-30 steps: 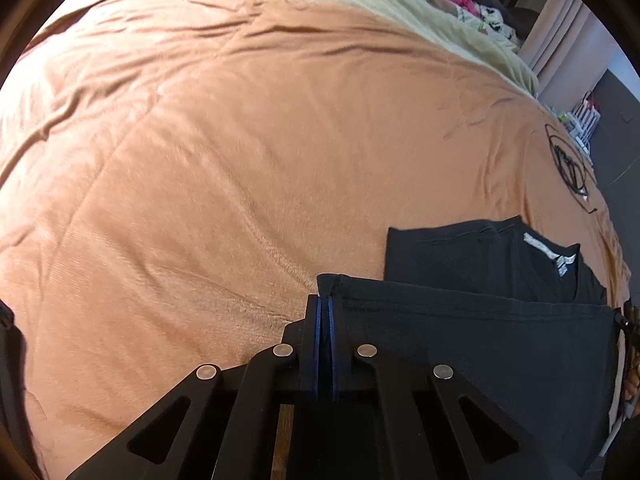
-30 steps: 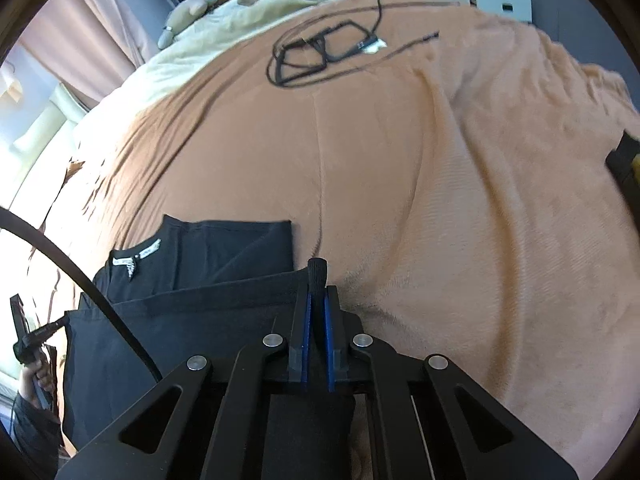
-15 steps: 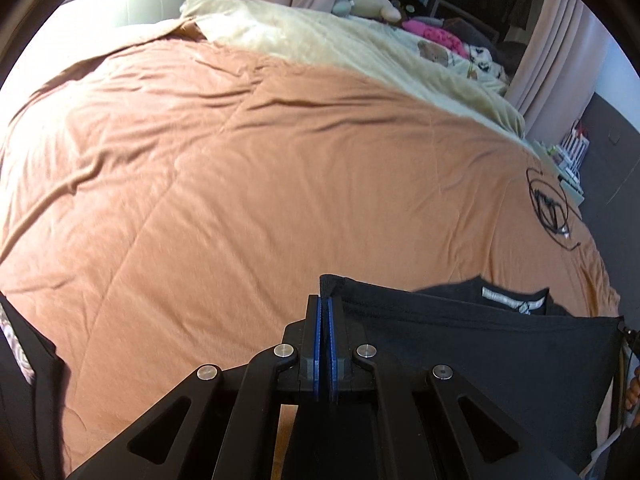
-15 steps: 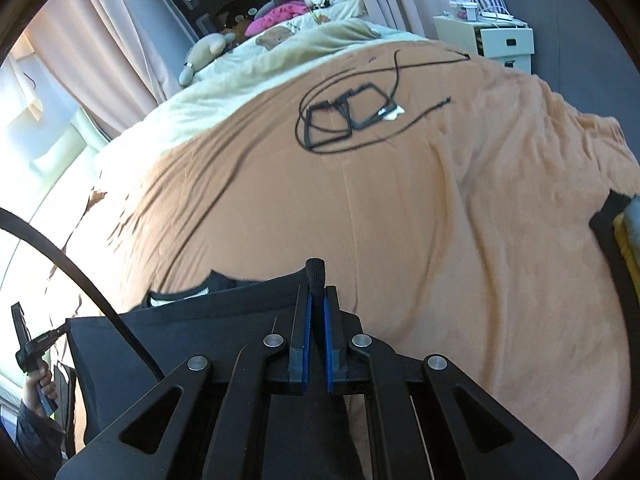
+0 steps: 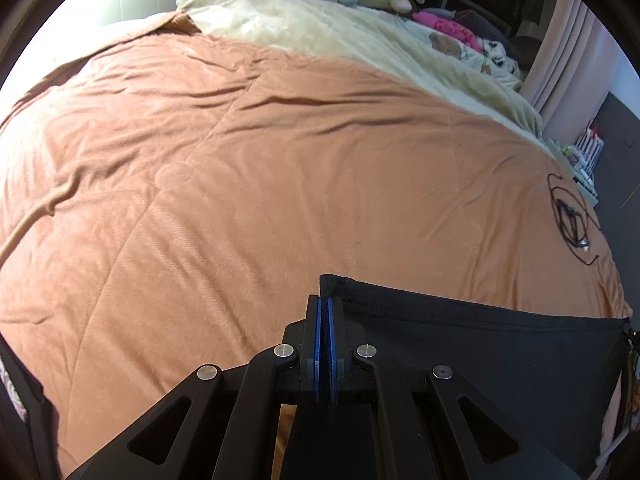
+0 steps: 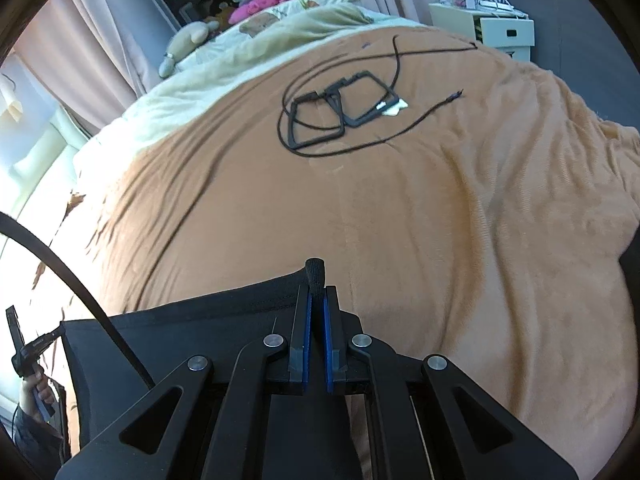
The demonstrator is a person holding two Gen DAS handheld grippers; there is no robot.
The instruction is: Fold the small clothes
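An orange blanket spreads ahead of both claws and beneath them, with a cream blanket beyond it at the far side. The black garment hangs stretched between the two claws, its top edge taut from one to the other, its cloth falling below them. The left claw is clamped on the garment's corner, which bunches just past its tips; the cloth runs off to its right. The right claw pinches the opposite corner, a small roll of fabric poking up between its blue pads; the cloth runs to its left. A black cord lies coiled well ahead of the right claw.
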